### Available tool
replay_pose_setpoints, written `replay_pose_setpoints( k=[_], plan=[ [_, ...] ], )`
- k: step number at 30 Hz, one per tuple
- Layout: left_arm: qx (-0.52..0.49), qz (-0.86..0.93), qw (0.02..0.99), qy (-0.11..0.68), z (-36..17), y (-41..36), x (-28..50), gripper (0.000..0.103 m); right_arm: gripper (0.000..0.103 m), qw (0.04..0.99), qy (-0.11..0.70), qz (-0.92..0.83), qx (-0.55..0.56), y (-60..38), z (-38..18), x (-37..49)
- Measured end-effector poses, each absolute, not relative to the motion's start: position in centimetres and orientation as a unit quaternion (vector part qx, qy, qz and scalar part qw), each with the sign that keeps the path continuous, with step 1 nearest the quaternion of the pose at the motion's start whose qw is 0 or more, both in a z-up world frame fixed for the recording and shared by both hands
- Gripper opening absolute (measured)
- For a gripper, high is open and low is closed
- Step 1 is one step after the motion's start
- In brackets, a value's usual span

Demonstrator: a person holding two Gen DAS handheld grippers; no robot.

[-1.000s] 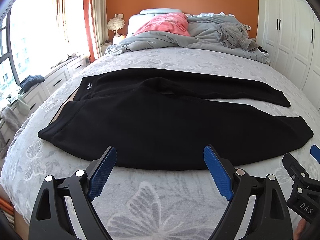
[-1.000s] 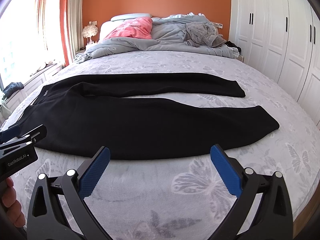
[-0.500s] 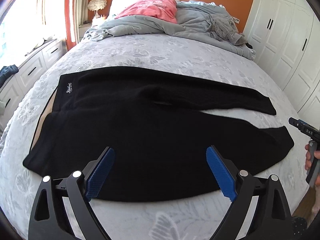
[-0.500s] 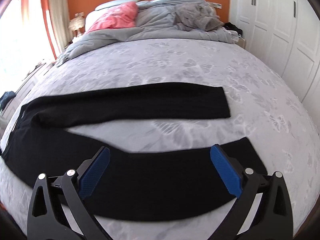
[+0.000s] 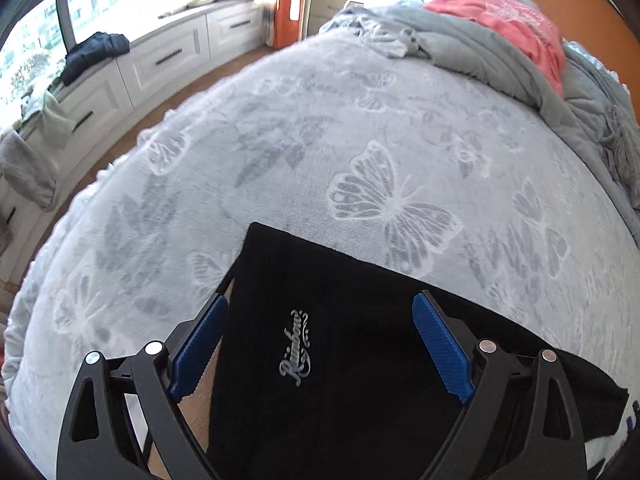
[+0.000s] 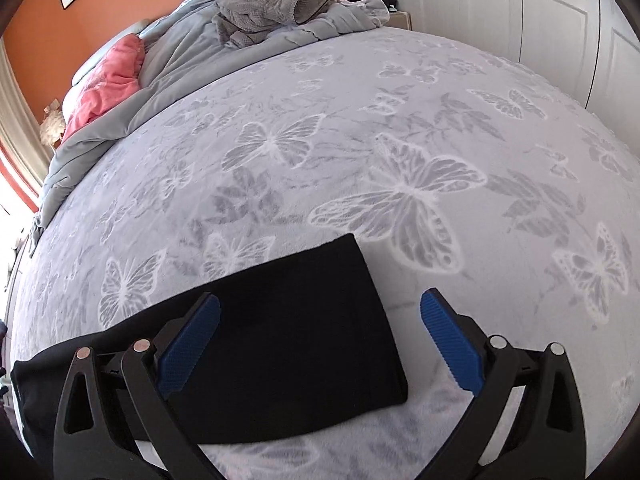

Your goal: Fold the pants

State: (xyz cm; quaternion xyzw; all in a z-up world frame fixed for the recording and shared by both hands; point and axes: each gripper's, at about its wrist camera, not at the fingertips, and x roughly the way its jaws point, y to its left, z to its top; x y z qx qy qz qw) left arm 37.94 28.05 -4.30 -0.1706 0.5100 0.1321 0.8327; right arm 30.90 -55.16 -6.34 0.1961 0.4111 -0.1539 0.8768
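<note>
Black pants (image 5: 352,344) lie flat on the bed's grey butterfly-print cover (image 5: 360,128). In the left wrist view the waistband corner with a silver script logo (image 5: 297,350) sits between the blue pads of my left gripper (image 5: 320,340), which is open and hovers over it. In the right wrist view the cuff end of the far leg (image 6: 304,320) lies under my right gripper (image 6: 320,334), also open; its left pad is over the cloth, its right pad over bare cover. Neither gripper holds anything.
A rumpled grey duvet (image 6: 192,52), a pink pillow (image 5: 516,28) and a grey garment (image 6: 276,4) are piled at the head of the bed. White drawers (image 5: 160,56) with clothes line the window side; white wardrobe doors (image 6: 520,8) stand on the other side.
Both grippers moved forward and down over the pants: the left swung to the waistband corner, the right to the far leg's cuff. Both stayed open.
</note>
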Motion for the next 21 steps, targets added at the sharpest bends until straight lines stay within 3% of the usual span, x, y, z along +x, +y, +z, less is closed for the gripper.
replay_pose_setpoints(
  k=[2, 6, 8, 9, 10, 13, 14, 21],
  plan=[
    [-0.197, 0.113, 0.811, 0.54, -6.7, 28.6, 39.4, 0.091, 0.098, 0.871, 0.421, -0.15, 0.205, -55.6, -7.2, 32.0],
    [-0.178, 0.1, 0.839, 0.504, -6.6, 27.3, 39.8, 0.089, 0.098, 0.866, 0.426, -0.143, 0.221, -55.9, -8.4, 33.9],
    [-0.201, 0.076, 0.839, 0.5, -6.6, 27.0, 39.9, 0.015, 0.096, 0.866, 0.426, -0.151, 0.216, -55.4, -8.6, 34.7],
    [-0.202, 0.097, 0.835, 0.502, -6.5, 27.1, 39.8, 0.006, 0.059, 0.867, 0.428, -0.152, 0.207, -55.1, -8.8, 35.0],
    [-0.217, 0.096, 0.834, 0.498, -6.4, 27.4, 39.7, 0.006, 0.006, 0.862, 0.442, -0.149, 0.199, -54.7, -9.0, 35.4],
    [-0.265, 0.088, 0.843, 0.46, -4.6, 28.9, 38.2, 0.005, 0.007, 0.867, 0.43, -0.137, 0.21, -54.2, -7.9, 34.8],
    [-0.272, 0.082, 0.848, 0.448, -3.6, 29.1, 37.3, 0.0, 0.007, 0.877, 0.416, -0.133, 0.2, -53.9, -6.8, 34.2],
    [-0.276, 0.061, 0.88, 0.383, 4.8, 31.7, 28.8, 0.0, 0.007, 0.918, 0.333, -0.108, 0.186, -53.9, 1.2, 26.4]
  ],
)
